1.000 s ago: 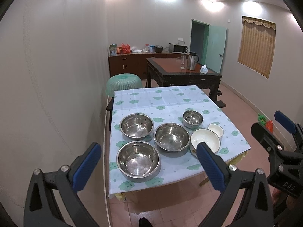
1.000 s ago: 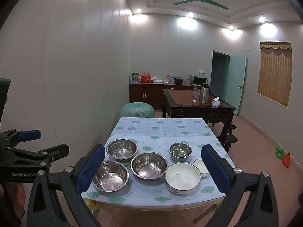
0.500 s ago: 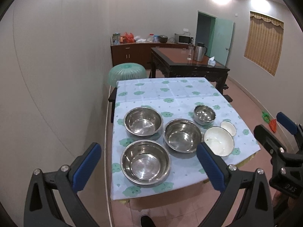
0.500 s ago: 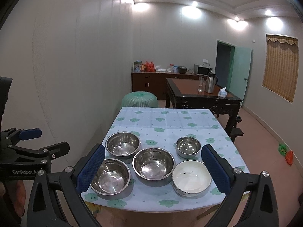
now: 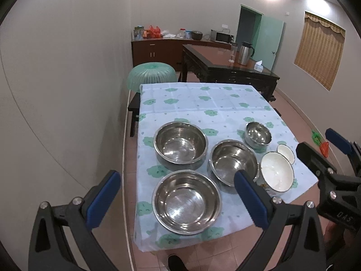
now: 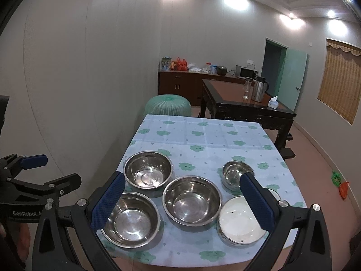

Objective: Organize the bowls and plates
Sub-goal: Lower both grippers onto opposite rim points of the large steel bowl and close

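Observation:
A table with a light blue tablecloth (image 5: 203,99) (image 6: 203,135) carries three large steel bowls: front left (image 5: 186,202) (image 6: 130,220), back left (image 5: 180,145) (image 6: 147,169) and middle (image 5: 233,161) (image 6: 191,199). A small steel bowl (image 5: 258,134) (image 6: 235,174) stands to the right. Nearer me are a white bowl (image 5: 277,174) (image 6: 240,224) and a small white dish (image 5: 286,152), partly hidden in the right wrist view. My left gripper (image 5: 176,176) (image 6: 56,169) hovers open over the front left bowl. My right gripper (image 6: 182,177) (image 5: 327,149) hangs open and empty above the table's near edge.
A wall runs close along the table's left side. Beyond the table stand a green mesh food cover (image 5: 151,75), a dark wooden table (image 5: 225,67) with a thermos, and a sideboard (image 6: 180,85). A shoe tip (image 5: 176,262) shows on the tiled floor.
Both grippers have come closer to the table and tilted downward, so the bowls look larger. Nothing on the table has moved, and both grippers stay open.

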Motion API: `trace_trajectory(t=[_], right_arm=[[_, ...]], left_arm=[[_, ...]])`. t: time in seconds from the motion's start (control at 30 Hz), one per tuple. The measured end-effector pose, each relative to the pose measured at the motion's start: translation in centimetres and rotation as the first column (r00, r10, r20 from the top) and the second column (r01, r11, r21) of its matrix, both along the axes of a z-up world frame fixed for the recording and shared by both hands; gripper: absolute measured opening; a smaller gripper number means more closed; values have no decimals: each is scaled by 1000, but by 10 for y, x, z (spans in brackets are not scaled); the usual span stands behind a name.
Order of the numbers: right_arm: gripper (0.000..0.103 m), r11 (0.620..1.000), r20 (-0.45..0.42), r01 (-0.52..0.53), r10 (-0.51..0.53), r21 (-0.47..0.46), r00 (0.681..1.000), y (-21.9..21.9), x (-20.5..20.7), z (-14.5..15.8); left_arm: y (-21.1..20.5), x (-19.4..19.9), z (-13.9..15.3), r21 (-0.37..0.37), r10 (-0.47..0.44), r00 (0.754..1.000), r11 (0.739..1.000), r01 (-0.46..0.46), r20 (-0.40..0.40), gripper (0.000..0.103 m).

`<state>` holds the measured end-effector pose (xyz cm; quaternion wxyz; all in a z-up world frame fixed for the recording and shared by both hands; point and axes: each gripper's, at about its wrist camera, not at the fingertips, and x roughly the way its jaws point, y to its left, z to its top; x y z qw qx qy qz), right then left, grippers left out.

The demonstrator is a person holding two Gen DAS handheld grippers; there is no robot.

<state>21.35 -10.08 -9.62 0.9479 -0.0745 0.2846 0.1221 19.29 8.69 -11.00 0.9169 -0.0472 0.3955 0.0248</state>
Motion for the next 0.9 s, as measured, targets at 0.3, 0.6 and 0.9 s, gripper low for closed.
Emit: trace_trajectory(t=[0.3,0.6,0.9], right_arm=[[102,999,-61,-32,30,-31,998,29,32,-18],[102,994,-123,-107,103,-27,987,55,73,-40],[102,980,-200,-195,185,-29,962,73,126,-66]], left_arm=[[30,20,-23,-16,51,997,999,-51,-50,102],[49,43,-39,-4,131,987,991,-132,-90,102],[55,79,-58,9,194,969,981,-195,-153,102]])
